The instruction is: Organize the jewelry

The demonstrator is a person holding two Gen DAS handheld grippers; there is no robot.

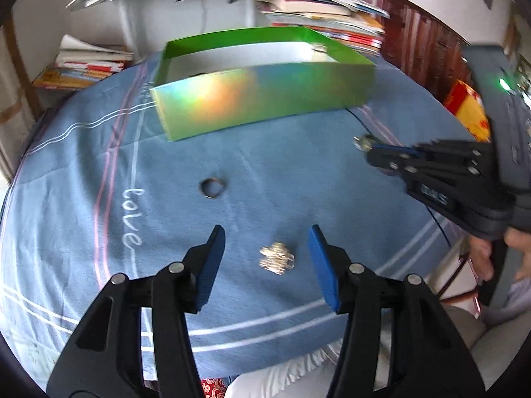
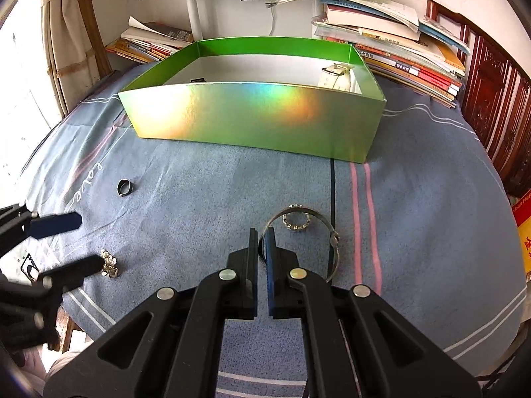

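My left gripper (image 1: 265,232) stands open just above the blue cloth, and a gold jewelry cluster (image 1: 277,258) lies on the cloth between its fingers, untouched. The right wrist view shows the same cluster (image 2: 109,262) beside the left gripper (image 2: 89,242). A dark ring (image 1: 212,188) (image 2: 124,187) lies farther out on the cloth. My right gripper (image 2: 264,242) is shut on the rim of a silver bangle (image 2: 333,240); a small stone-set ring (image 2: 295,224) shows inside its loop. Behind stands the open green box (image 2: 252,116) (image 1: 262,99).
A white strap piece (image 2: 337,78) lies in the box's far right corner. Book stacks (image 2: 391,33) (image 2: 149,43) flank the box, with dark wooden furniture (image 2: 494,106) at the right. A black cable (image 2: 332,192) crosses the cloth. A hand (image 1: 481,255) holds the right gripper (image 1: 365,147).
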